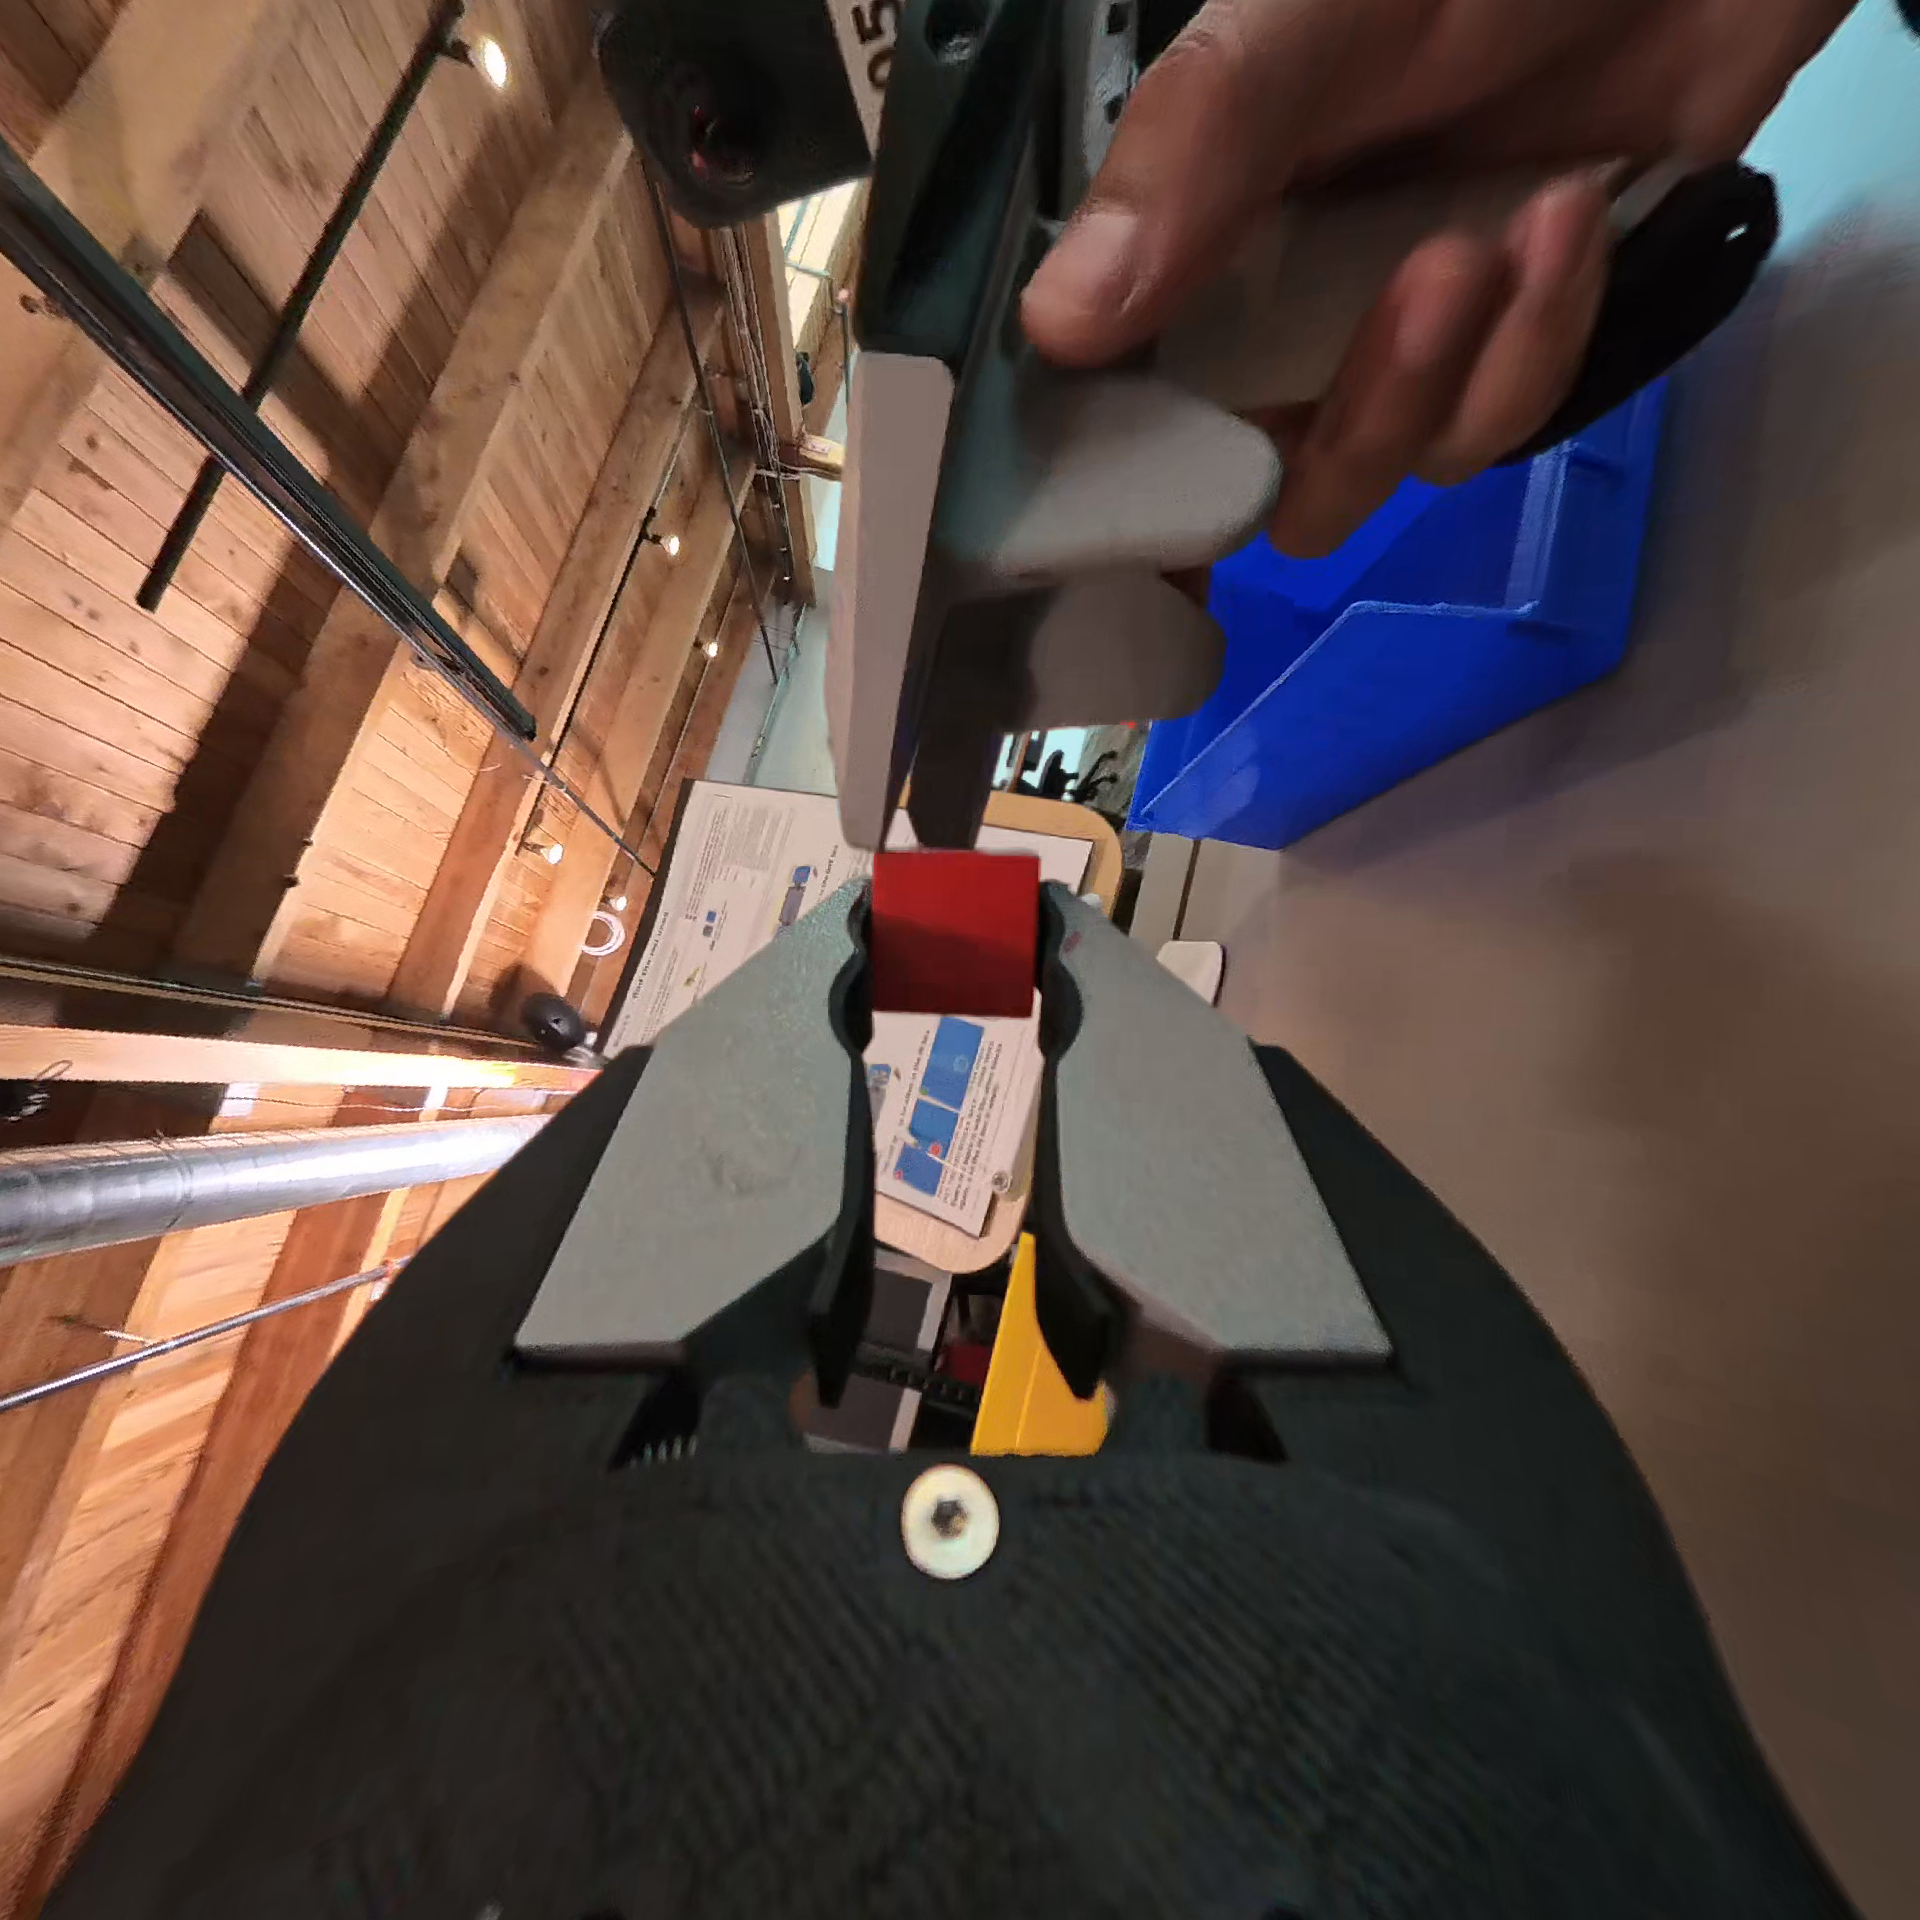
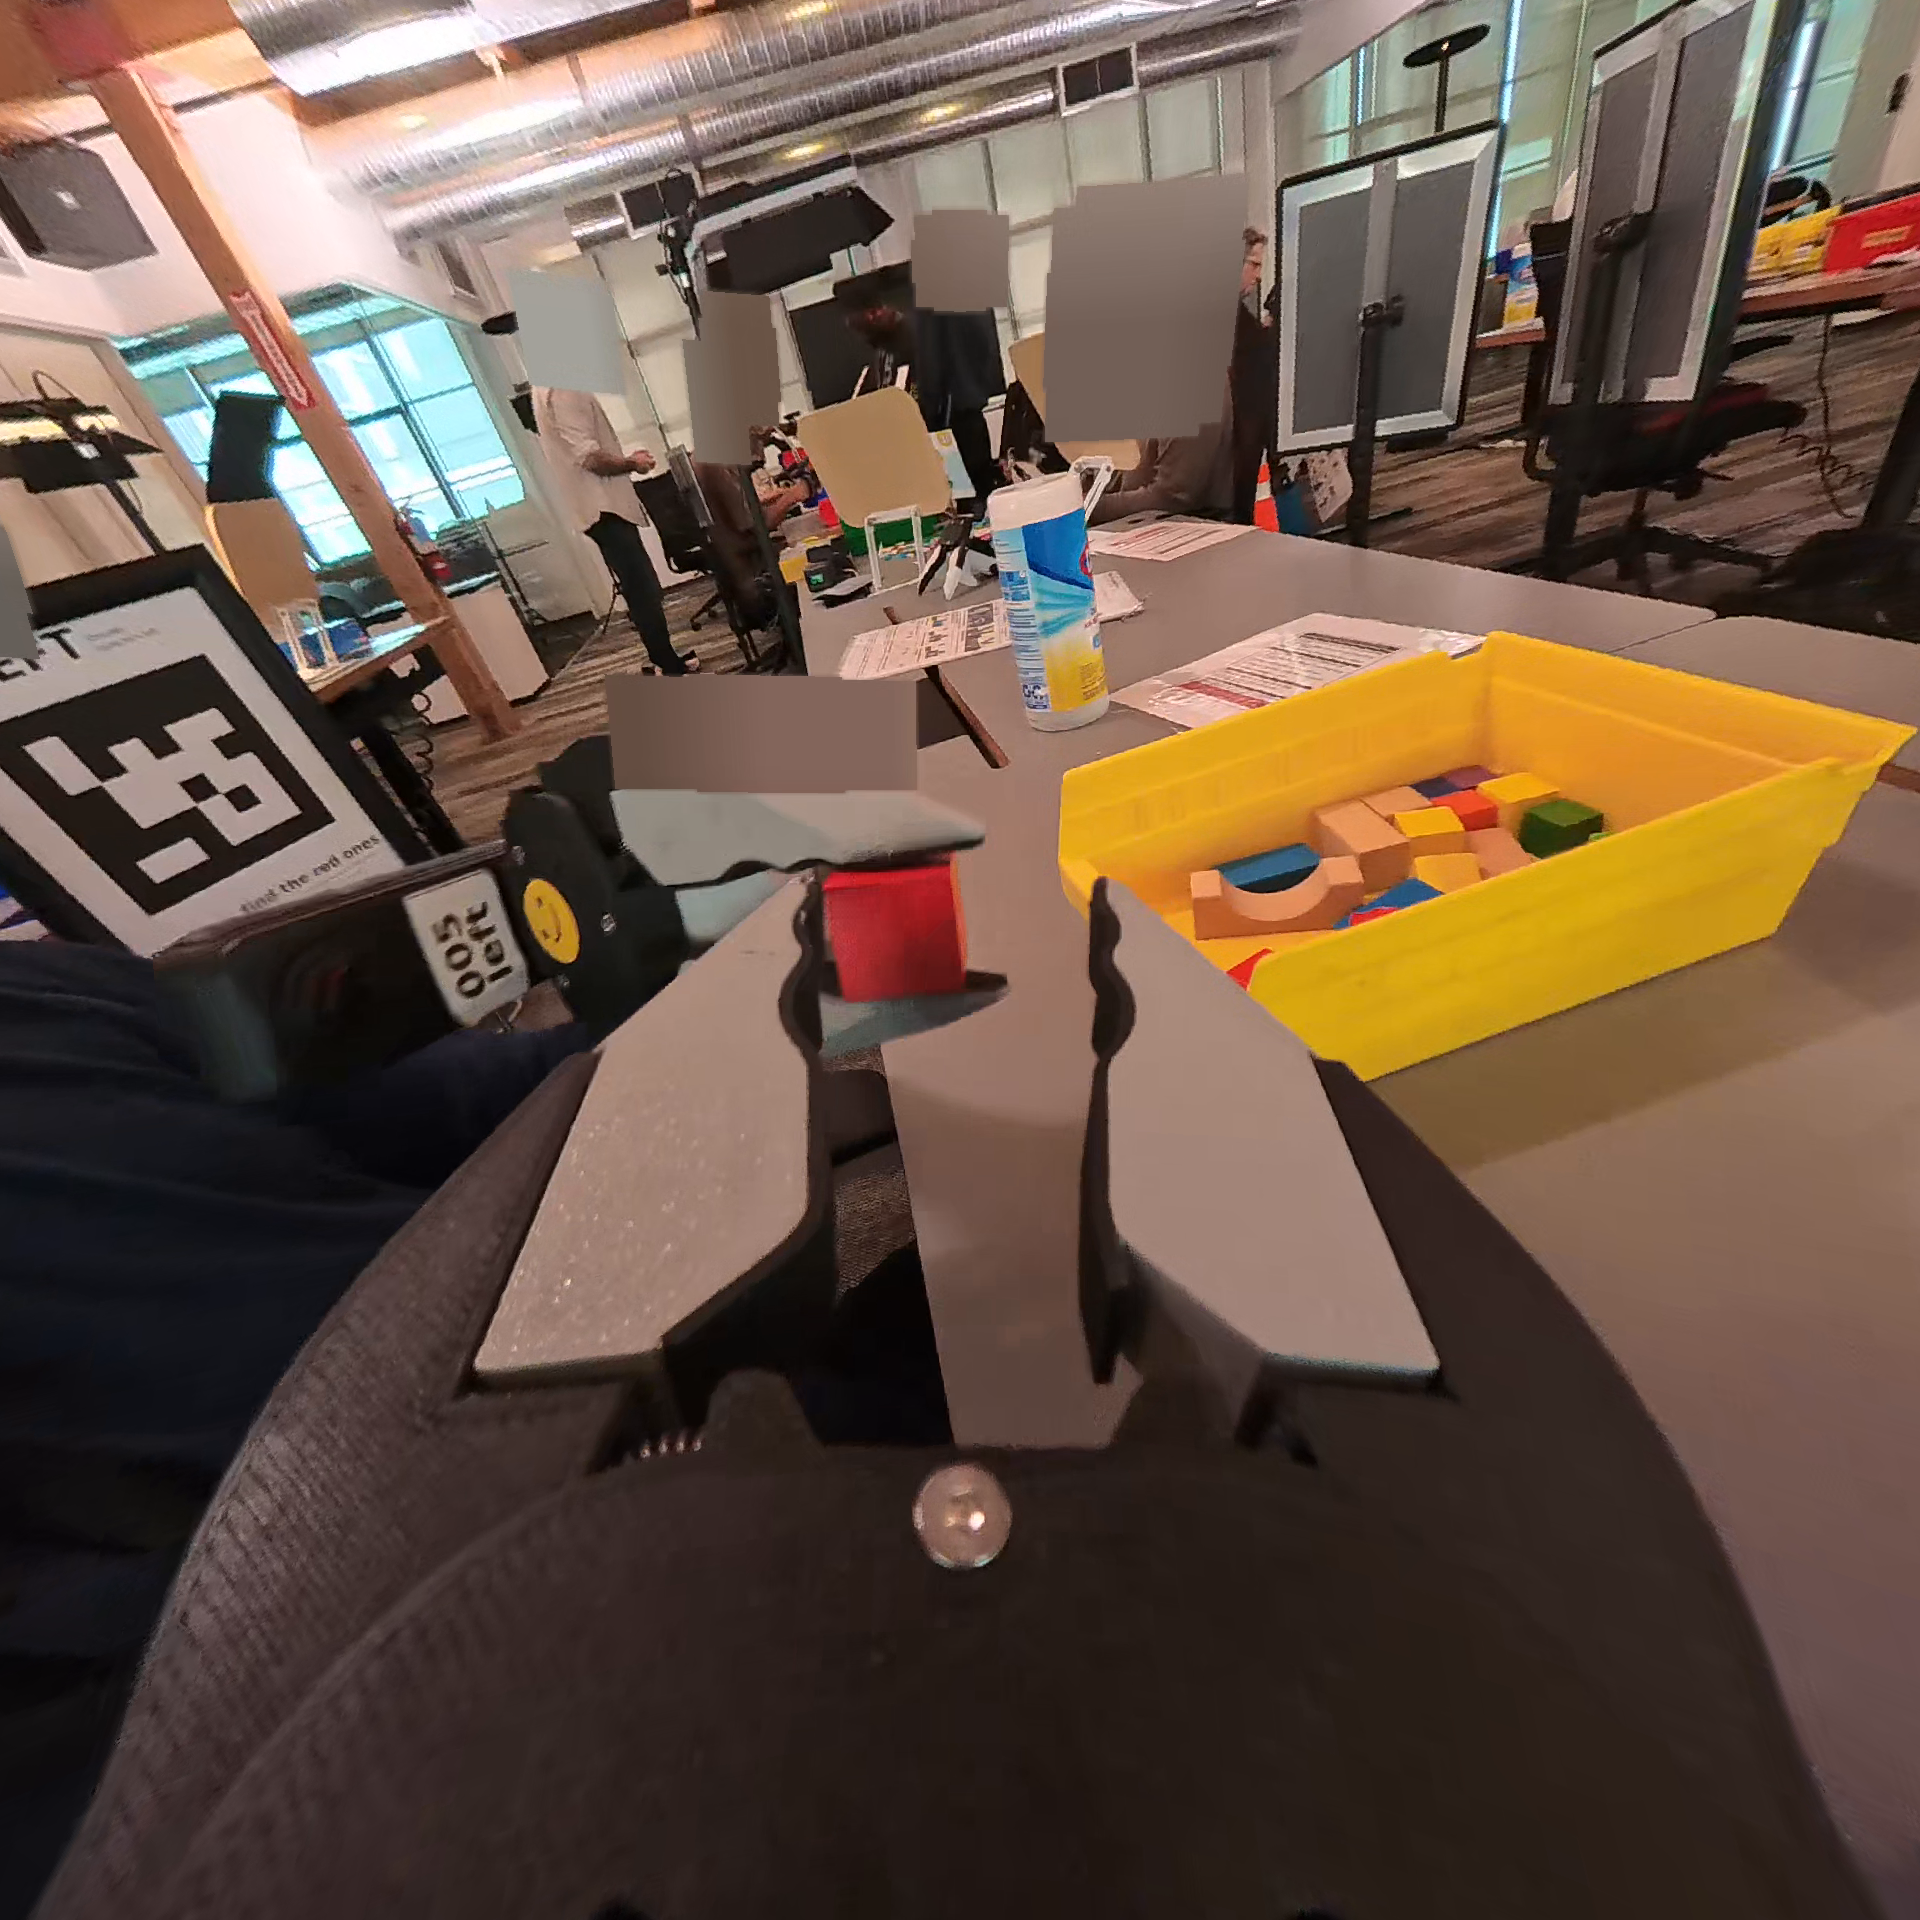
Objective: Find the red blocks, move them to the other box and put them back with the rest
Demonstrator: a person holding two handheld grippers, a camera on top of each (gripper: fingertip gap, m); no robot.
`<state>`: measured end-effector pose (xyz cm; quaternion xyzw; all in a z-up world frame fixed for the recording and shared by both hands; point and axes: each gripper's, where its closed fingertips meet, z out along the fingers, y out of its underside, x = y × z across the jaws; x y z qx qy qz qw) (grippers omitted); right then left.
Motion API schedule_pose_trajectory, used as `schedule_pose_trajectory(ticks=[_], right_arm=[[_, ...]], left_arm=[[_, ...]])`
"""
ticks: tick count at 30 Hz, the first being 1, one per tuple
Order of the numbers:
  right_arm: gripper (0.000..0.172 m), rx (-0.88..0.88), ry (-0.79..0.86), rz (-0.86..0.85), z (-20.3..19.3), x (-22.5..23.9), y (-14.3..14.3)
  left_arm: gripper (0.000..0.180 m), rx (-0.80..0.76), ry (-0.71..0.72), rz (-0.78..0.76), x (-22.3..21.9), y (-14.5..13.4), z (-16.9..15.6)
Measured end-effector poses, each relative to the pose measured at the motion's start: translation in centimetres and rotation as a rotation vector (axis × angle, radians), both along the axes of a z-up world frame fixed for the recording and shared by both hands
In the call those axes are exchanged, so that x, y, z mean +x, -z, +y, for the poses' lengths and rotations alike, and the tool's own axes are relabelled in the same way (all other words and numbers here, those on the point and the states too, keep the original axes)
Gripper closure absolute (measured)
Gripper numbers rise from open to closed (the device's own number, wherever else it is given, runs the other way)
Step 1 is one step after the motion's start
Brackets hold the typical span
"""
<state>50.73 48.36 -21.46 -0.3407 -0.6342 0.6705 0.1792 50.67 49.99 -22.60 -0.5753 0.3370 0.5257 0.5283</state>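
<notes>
Red block [image 1: 954,932] sits clamped in the left gripper [image 1: 954,940], both pads pressed against its sides, held up off the table. From the right wrist view the same block [image 2: 894,932] shows between the left gripper's two fingers, one above and one below it, since that gripper is turned on its side there.

Right gripper [image 2: 951,940] has its jaws apart and holds nothing. Its left fingertip [image 2: 802,951] is just beside the block's near edge; whether it touches cannot be told. Its right fingertip stands clear of the block, with grey table [image 2: 1621,1195] showing in the gap.

In the left wrist view the right gripper's fingers [image 1: 883,623] come down from above, tips just over the block's top face, and a hand [image 1: 1382,208] grips its handle.

Yellow box [image 2: 1507,966] rests on the table to the right of the block, near but apart from it, and holds mixed coloured and plain wooden blocks [image 2: 1382,852]. Blue box [image 1: 1403,644] is on the table beyond the right gripper in the left wrist view.
</notes>
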Motion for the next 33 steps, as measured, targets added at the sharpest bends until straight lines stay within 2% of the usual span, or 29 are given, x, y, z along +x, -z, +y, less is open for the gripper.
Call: schedule_pose_trajectory(ticks=[1,3,6,8,12,15,18,21,24,26,30,33], right_arm=[[0.122,0.006,-0.017,-0.001,-0.4,0.1,0.2],[0.131,0.005,-0.052,-0.017,-1.0,0.3,0.6],[0.130,0.023,-0.049,-0.032,-1.1,0.0,1.3],[0.139,0.036,-0.047,-0.040,-0.9,-0.2,1.6],[0.140,0.089,-0.027,-0.033,-0.7,-0.5,2.3],[0.139,0.183,0.014,-0.028,-0.7,-0.9,3.2],[0.147,0.256,0.111,0.050,-0.2,-1.5,2.8],[0.147,0.350,0.151,0.078,0.1,-1.5,2.8],[0.147,0.363,0.201,0.100,1.4,-1.3,2.0],[0.147,0.370,0.263,0.122,3.2,-1.1,1.0],[0.147,0.344,0.408,0.236,7.7,1.1,-2.9],[0.147,0.352,0.603,0.346,12.4,3.4,-6.1]], left_arm=[[0.155,-0.003,-0.020,0.019,-0.1,0.1,0.2],[0.155,-0.012,-0.037,0.040,-0.2,0.5,0.5],[0.155,-0.016,-0.055,0.039,-0.5,1.0,0.9],[0.155,-0.013,-0.087,0.051,-1.1,1.0,1.1],[0.154,-0.022,-0.090,0.049,-1.2,1.4,1.4],[0.155,-0.022,-0.102,0.049,-1.4,1.6,1.6],[0.155,-0.007,-0.133,0.054,-2.0,1.4,1.6],[0.154,-0.012,-0.140,0.017,-2.3,1.5,1.4],[0.158,0.008,-0.147,0.004,-2.5,1.0,1.1],[0.180,0.069,-0.155,0.033,-2.8,-0.2,0.3],[0.180,0.184,-0.278,0.010,-5.6,-2.9,-2.2],[0.180,0.263,-0.410,-0.116,-9.6,-4.4,-4.7]])
